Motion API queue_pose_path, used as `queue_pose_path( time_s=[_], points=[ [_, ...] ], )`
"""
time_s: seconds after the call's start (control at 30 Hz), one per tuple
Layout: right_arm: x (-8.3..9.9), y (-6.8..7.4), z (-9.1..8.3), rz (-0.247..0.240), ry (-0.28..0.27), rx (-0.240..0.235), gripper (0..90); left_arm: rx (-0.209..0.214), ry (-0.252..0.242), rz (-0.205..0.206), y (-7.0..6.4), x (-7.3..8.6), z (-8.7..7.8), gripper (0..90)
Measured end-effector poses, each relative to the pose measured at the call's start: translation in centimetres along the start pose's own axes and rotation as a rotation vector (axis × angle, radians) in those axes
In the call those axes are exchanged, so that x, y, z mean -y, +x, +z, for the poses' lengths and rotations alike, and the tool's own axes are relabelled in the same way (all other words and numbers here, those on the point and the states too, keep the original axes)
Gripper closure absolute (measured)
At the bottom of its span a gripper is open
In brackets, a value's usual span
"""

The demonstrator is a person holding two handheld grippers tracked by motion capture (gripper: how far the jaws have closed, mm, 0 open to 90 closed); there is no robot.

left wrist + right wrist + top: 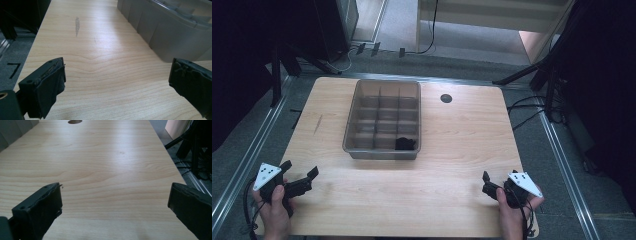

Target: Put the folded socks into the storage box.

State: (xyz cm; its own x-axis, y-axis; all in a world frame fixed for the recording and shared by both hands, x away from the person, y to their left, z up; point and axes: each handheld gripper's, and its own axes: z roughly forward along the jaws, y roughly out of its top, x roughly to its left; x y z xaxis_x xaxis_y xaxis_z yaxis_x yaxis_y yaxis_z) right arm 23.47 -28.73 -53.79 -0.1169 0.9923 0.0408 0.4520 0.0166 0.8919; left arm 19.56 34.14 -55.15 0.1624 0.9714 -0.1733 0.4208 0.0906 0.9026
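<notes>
A grey plastic divider tray (353,120) stands on the wooden table (462,135), a little left of centre. A small black object (406,144) lies in its front right compartment. My left gripper (301,170) is held near the table's front left corner, open, with nothing between its jaws. In the left gripper view the left gripper (118,70) points along the bare wood, with the tray's wall (170,32) ahead on the right. My right gripper (498,179) sits near the front right corner. In the right gripper view the right gripper (116,191) stands open and empty over bare wood.
A round cable hole (446,98) lies in the tabletop right of the tray, also seen far ahead as the hole (75,121). A dark smudge (77,25) marks the wood left of the tray. Black stands and cables (542,80) line the floor at the right.
</notes>
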Motion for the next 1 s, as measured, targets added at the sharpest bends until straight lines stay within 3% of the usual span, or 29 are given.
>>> queue_pose_path(
  time_s=[0.5,1.0],
  points=[
    [1.3,-3.7,-2.2,0.058,-0.003,0.047,0.0,-0.008,0.005,-0.001,0.0,0.0,0.1,1.3],
    [1.8,-3.8,-2.1,0.079,-0.015,0.029,0.0,-0.027,0.008,-0.013,0.1,-0.2,0.5,1.3]
  ],
)
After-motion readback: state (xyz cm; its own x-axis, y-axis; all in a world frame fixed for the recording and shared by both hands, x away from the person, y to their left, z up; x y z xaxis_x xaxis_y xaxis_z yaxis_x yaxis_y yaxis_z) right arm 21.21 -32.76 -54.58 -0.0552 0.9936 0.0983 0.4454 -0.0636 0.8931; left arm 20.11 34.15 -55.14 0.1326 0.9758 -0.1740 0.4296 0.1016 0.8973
